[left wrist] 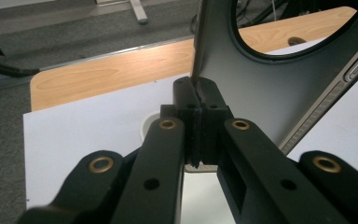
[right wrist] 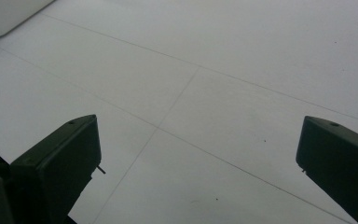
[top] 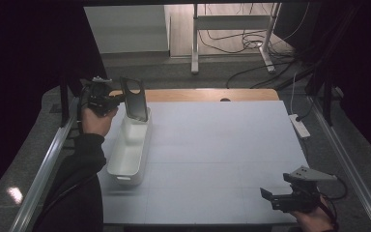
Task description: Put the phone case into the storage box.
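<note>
Phone case clamped by its edge in left tool, lifted above far end of white bin, not yet lowered in; right tool idle well right of bin, jaws apart, empty.

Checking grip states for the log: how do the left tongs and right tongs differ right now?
1. The left tongs are shut on the edge of a dark phone case; the right tongs stand wide open with nothing between them.
2. The left tongs are raised over the far end of the white bin; the right tongs sit low by the near right corner of the table.
Both are black and hand-held.
</note>
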Demonstrator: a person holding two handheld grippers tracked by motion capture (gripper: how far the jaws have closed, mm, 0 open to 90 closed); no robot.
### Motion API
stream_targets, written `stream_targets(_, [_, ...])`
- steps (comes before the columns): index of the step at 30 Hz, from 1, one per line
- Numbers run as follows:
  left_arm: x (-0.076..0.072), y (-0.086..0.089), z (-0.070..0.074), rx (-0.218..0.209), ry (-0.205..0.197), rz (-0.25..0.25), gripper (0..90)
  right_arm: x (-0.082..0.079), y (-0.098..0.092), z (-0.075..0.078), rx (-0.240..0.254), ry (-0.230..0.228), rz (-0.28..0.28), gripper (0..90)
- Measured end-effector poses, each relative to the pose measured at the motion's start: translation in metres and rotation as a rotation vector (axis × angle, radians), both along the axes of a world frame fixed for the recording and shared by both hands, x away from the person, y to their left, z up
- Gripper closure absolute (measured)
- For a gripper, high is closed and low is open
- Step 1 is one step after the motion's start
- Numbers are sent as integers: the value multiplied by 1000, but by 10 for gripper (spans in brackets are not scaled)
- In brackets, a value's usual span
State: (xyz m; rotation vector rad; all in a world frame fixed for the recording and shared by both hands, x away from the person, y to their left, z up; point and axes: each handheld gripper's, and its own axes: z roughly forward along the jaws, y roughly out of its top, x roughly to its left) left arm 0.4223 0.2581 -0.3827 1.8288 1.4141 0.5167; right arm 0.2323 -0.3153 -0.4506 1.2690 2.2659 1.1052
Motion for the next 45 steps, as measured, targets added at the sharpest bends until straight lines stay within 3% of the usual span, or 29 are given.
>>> stream_targets(5, [6,3,-4,-20,0,19,888,-1,1,0,-4,-10,2,5])
stream_targets(22, [21,4,-16,-21,6,66,888,-1,0,0,5,-9,12,7])
stream_targets(45, [25,2,-53,-29,61,80,888,-1,1,-1,-4,1,37,23])
